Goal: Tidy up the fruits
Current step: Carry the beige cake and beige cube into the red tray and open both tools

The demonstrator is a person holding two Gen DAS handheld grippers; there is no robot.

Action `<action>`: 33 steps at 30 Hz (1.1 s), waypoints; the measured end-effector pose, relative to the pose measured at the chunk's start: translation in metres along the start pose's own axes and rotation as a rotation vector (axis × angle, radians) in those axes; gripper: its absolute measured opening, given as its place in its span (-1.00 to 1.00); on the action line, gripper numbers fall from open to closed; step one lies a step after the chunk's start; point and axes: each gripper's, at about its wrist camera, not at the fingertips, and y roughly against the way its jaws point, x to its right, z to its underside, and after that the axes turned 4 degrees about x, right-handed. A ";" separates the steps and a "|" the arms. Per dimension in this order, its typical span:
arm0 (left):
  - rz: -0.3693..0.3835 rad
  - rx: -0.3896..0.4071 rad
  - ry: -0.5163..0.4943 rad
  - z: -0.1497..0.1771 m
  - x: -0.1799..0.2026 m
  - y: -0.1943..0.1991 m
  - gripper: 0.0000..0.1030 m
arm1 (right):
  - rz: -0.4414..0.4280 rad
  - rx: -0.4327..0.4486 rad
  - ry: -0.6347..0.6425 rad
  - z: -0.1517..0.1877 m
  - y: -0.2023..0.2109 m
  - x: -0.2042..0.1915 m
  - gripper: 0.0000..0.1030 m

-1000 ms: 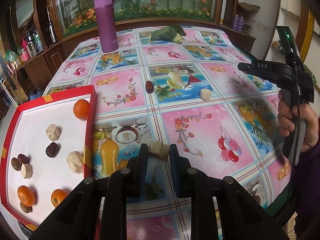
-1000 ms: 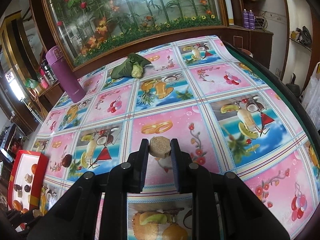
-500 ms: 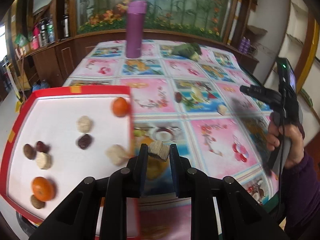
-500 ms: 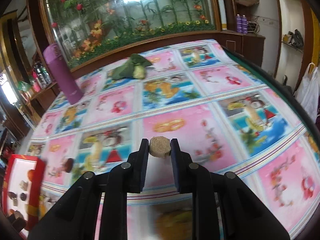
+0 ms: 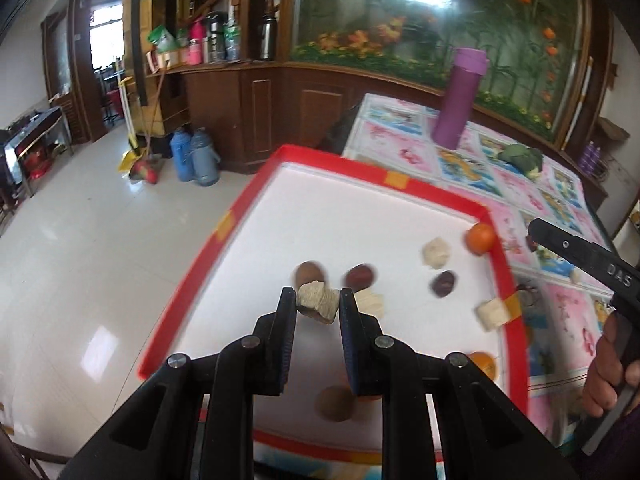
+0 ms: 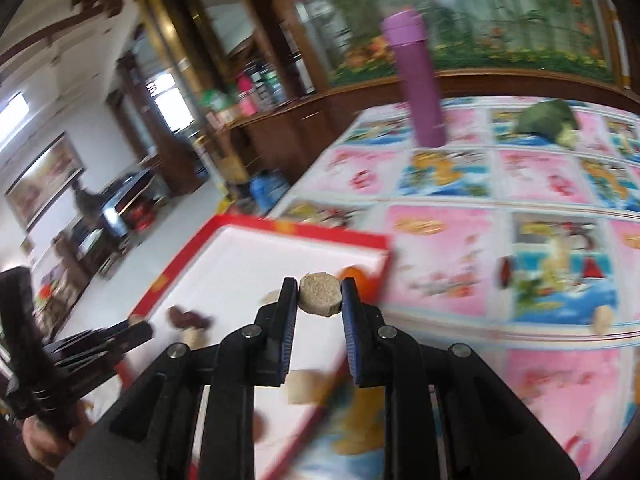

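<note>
The left hand-held gripper (image 5: pixel 318 307) pinches a beige chunk (image 5: pixel 316 307) above the red-rimmed tray (image 5: pixel 208 240); the right hand-held gripper (image 6: pixel 320 298) pinches a round tan piece (image 6: pixel 321 294) near the tray's corner.

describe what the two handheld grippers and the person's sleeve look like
Both the left gripper and the right gripper are matte black plastic with silver pivot pins and blue ribbed pads inside the jaws. White "DAS" lettering marks the right gripper's body in the left wrist view. A dark purple sleeve shows at the wrist.

Two oranges (image 5: pixel 480 238), one purple flask (image 5: pixel 460 98), one red tray (image 5: pixel 400 182).
</note>
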 end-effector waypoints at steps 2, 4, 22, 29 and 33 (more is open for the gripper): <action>-0.013 -0.012 0.008 0.004 -0.006 -0.003 -0.60 | -0.047 -0.037 0.026 0.004 -0.012 -0.021 -0.53; -0.017 -0.023 0.017 0.005 -0.011 -0.007 -0.60 | -0.078 -0.067 0.050 0.009 -0.020 -0.037 -0.53; -0.048 -0.077 0.031 0.010 -0.019 -0.021 -0.60 | -0.121 -0.307 0.212 0.053 -0.056 -0.080 -0.52; -0.081 -0.094 0.058 0.009 -0.022 -0.020 -0.39 | -0.113 -0.323 0.243 0.057 -0.053 -0.082 -0.51; -0.099 -0.084 0.071 0.005 -0.022 -0.015 0.05 | -0.130 -0.305 0.258 0.052 -0.045 -0.081 -0.44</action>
